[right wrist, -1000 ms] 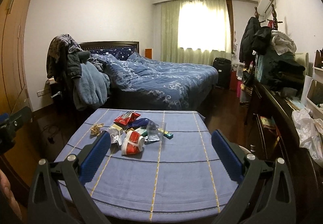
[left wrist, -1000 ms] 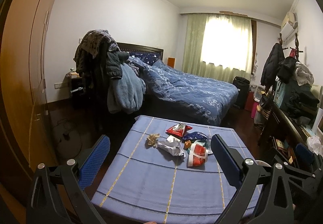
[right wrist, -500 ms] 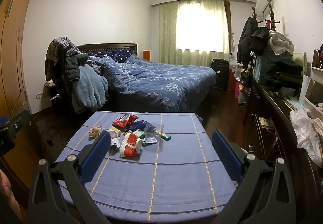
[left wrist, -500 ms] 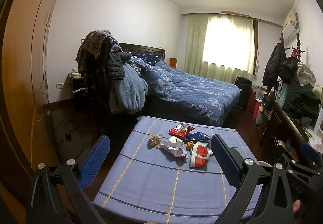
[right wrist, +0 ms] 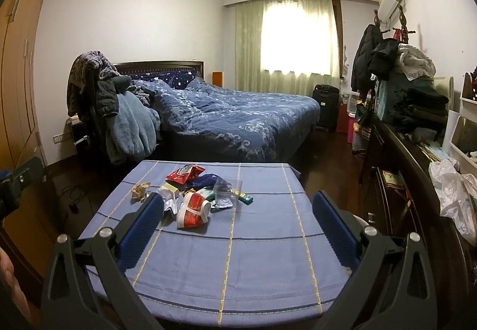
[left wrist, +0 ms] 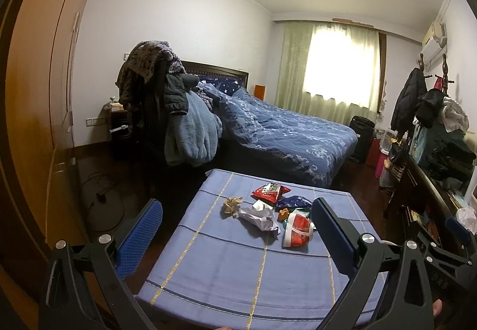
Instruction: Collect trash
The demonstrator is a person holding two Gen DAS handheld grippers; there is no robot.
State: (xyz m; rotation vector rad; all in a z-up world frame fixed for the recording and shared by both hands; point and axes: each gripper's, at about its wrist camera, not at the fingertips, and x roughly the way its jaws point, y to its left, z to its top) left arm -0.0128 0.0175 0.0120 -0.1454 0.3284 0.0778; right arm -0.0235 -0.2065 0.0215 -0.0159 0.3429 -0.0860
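Note:
A small table with a blue checked cloth (left wrist: 226,264) (right wrist: 262,264) holds a heap of trash at its far half. The heap has a red and white wrapper (left wrist: 296,230) (right wrist: 193,211), a red snack bag (left wrist: 269,191) (right wrist: 184,173), a silver crumpled wrapper (left wrist: 259,216) (right wrist: 167,202), a dark blue bag (left wrist: 293,202) (right wrist: 207,181), a tan paper ball (left wrist: 231,205) (right wrist: 140,190), a clear plastic piece (right wrist: 225,193) and a green bar wrapper (right wrist: 244,199). My left gripper (left wrist: 237,225) and right gripper (right wrist: 238,218) both stand open above the table's near part, short of the heap, with nothing between their fingers.
Beyond the table stands a bed with a blue quilt (left wrist: 286,127) (right wrist: 232,118). A chair piled with clothes (left wrist: 167,109) (right wrist: 113,109) is at the left, a wooden wardrobe (left wrist: 32,121) further left. A dark dresser with clothes and a white plastic bag (right wrist: 453,190) lines the right.
Both views have pulled back and risen slightly, so the table and heap sit a little farther and lower. Both grippers stay open. The trash has not moved.

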